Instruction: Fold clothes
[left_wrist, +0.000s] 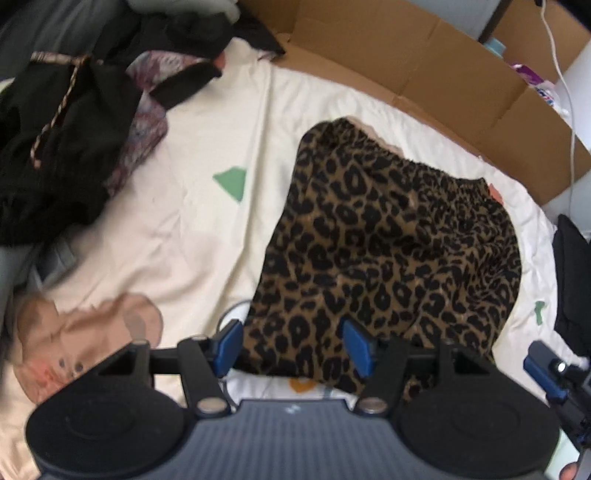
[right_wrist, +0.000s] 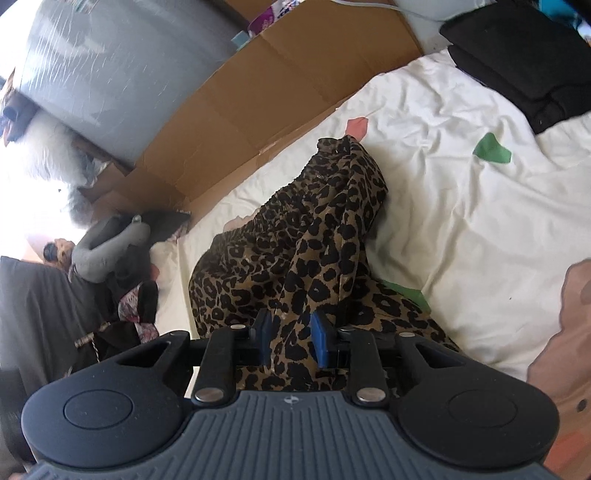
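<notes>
A leopard-print garment (left_wrist: 388, 240) lies loosely bunched on the cream bedsheet (left_wrist: 207, 229). My left gripper (left_wrist: 291, 347) hovers over its near edge. The blue pads (left_wrist: 356, 347) stand wide apart, with the cloth's edge lying between them and not pinched. In the right wrist view the same garment (right_wrist: 295, 236) rises in a ridge toward my right gripper (right_wrist: 291, 338). There the blue pads (right_wrist: 319, 339) sit close on a bunched fold of the print. The right gripper (left_wrist: 546, 365) also shows at the right edge of the left wrist view.
A pile of dark and patterned clothes (left_wrist: 66, 140) sits at the bed's far left. Flattened cardboard (left_wrist: 424, 62) lines the far side of the bed. Folded black clothes (right_wrist: 517, 62) lie at the far right. A grey neck pillow (right_wrist: 110, 247) rests by the cardboard.
</notes>
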